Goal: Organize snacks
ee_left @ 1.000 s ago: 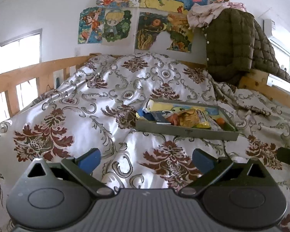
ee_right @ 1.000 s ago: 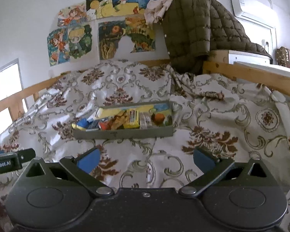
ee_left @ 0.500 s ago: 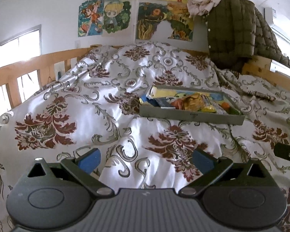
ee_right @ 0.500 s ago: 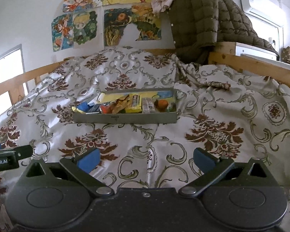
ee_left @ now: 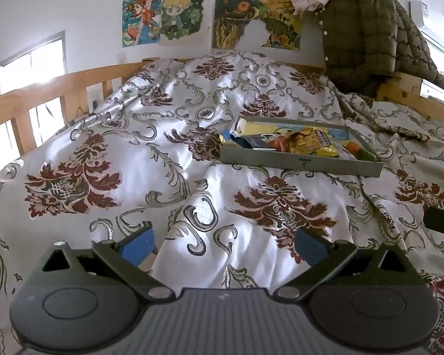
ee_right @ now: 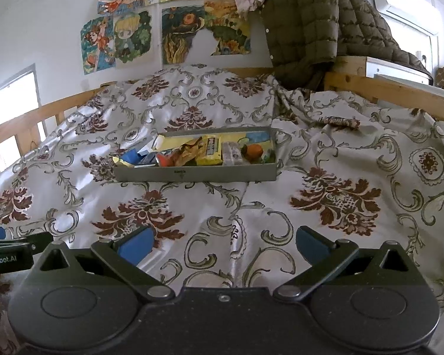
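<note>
Both grippers, left and right, are dipping toward the bed, jaws released; tray is sitting higher in view.

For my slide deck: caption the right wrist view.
Open right claw faces a gray snack tray on the floral bedspread.

You are looking at a bed with a wooden rail frame, covered by a white quilt patterned with dark red flowers and grey scrolls. A shallow grey tray is resting directly on the rumpled quilt near the middle, holding a jumble of snack packets. A dark green quilted jacket is hanging over the far corner of the frame.
</note>
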Motion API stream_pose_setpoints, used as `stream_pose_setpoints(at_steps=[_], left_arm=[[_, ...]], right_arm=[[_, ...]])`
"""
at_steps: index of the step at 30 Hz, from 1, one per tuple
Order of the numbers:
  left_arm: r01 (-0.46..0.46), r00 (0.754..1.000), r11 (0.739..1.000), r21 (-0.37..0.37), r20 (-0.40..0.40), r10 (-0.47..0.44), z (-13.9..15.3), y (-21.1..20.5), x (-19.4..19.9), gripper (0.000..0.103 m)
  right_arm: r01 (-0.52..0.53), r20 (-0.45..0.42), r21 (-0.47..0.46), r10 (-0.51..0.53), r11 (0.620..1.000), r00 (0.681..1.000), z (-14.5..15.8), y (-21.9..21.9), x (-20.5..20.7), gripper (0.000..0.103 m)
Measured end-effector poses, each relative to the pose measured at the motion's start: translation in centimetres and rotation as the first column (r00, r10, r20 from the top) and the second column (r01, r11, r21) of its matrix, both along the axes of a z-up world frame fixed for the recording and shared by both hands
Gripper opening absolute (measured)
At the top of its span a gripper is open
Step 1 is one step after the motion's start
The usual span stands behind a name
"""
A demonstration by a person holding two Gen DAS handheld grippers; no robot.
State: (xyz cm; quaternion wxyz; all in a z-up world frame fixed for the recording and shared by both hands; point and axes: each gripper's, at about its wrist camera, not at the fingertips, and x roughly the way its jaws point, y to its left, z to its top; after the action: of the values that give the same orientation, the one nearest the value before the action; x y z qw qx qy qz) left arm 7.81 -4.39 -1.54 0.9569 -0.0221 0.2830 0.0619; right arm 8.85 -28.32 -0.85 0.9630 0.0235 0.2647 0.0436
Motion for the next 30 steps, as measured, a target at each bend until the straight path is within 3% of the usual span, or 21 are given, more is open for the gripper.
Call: stream_pose_setpoints(at_steps=[30], left_arm=[[0.002,1.0,1.0,0.002,-0.009,-0.002,-0.27,0.06,-0.13,0.103]], right_arm=[[-0.002,-0.007,-0.002,0.002,1.0,1.0,-0.08,0.13,0.1,0.102]])
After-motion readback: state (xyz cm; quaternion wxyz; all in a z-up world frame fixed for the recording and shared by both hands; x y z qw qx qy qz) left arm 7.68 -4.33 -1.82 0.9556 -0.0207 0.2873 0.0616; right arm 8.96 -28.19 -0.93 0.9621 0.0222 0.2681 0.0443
